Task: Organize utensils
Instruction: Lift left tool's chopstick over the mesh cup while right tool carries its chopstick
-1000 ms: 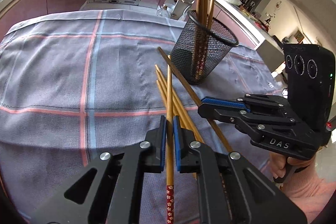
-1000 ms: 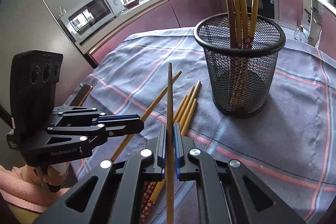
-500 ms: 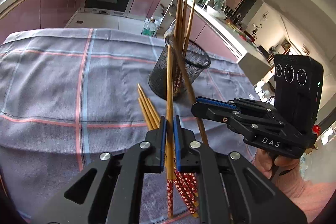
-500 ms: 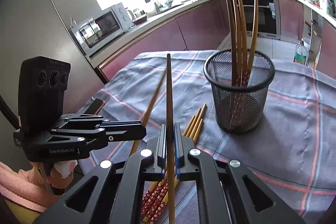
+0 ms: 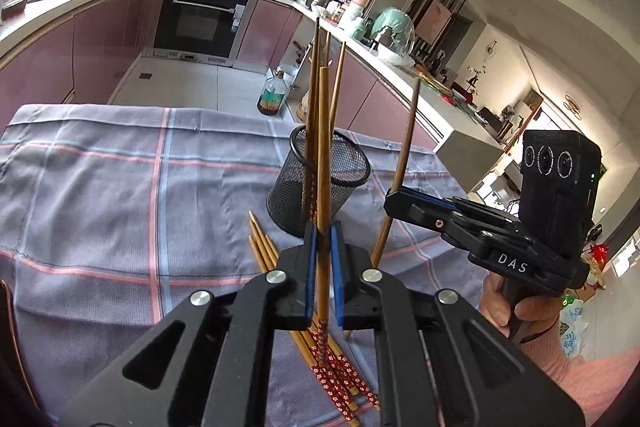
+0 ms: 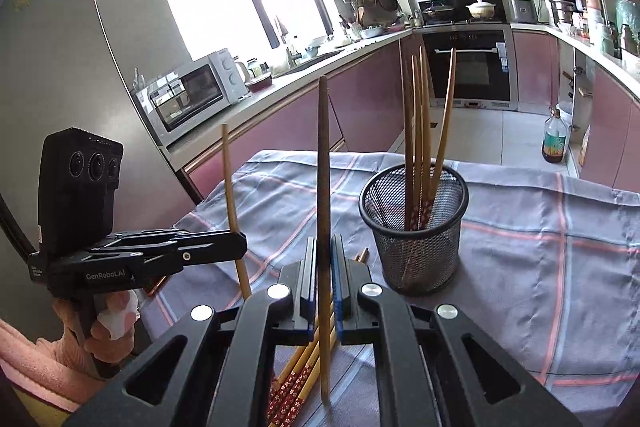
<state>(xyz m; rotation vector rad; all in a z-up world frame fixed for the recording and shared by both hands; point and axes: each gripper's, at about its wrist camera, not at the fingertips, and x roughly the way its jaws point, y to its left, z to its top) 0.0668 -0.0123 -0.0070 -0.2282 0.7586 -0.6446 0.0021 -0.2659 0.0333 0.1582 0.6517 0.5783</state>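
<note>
On the checked tablecloth (image 5: 120, 187) stands a black mesh cup (image 6: 414, 247) holding several upright chopsticks (image 6: 418, 131), while the left gripper (image 5: 320, 247) and right gripper (image 6: 320, 259) each pinch one chopstick (image 5: 323, 155) near-vertical, tip up, above loose ones (image 5: 264, 251).

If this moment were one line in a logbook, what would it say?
left gripper: shut on chopstick | right gripper: shut on second chopstick | mesh cup: holds chopsticks | loose chopsticks: on cloth
</note>
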